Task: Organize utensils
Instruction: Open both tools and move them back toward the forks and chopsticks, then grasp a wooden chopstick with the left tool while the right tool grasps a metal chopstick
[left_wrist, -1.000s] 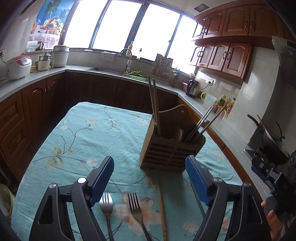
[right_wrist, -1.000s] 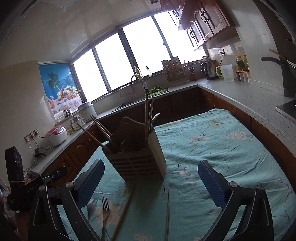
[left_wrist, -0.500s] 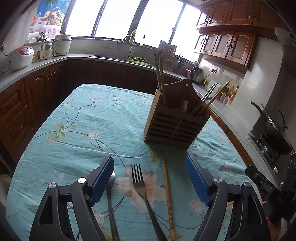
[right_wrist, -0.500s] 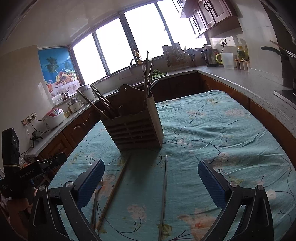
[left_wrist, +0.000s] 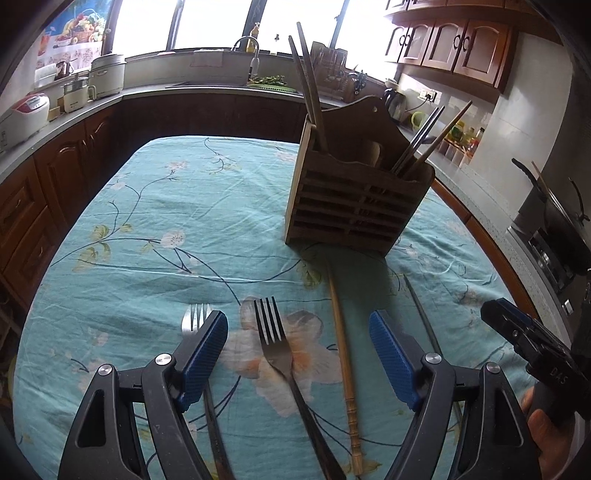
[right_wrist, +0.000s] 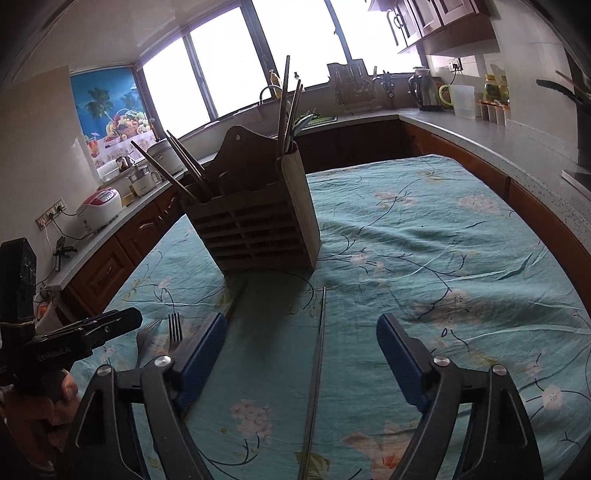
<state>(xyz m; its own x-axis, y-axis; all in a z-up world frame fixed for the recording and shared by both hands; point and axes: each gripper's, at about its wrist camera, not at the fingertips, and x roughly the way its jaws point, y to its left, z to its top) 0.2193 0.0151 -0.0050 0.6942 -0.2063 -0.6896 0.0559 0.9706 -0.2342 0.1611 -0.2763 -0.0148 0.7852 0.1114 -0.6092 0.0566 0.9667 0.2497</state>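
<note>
A wooden utensil holder (left_wrist: 354, 199) with several chopsticks stands on the teal floral tablecloth (left_wrist: 147, 229); it also shows in the right wrist view (right_wrist: 255, 229). My left gripper (left_wrist: 297, 347) is open over a dark fork (left_wrist: 275, 343). A second fork (left_wrist: 194, 319) lies partly under its left finger. A wooden chopstick (left_wrist: 341, 347) lies just right of the dark fork, and a metal chopstick (left_wrist: 421, 314) further right. My right gripper (right_wrist: 301, 350) is open and empty over the metal chopstick (right_wrist: 319, 347).
Dark wood cabinets and a grey countertop (left_wrist: 74, 110) ring the table. Rice cookers (left_wrist: 107, 75) stand at the left, a kettle (right_wrist: 424, 92) and a jug at the right, a stove with a pan (left_wrist: 554, 221) at the far right.
Both grippers have moved down and forward towards the table and tilted down. The forks and chopsticks now lie between the fingers. Both stay open.
</note>
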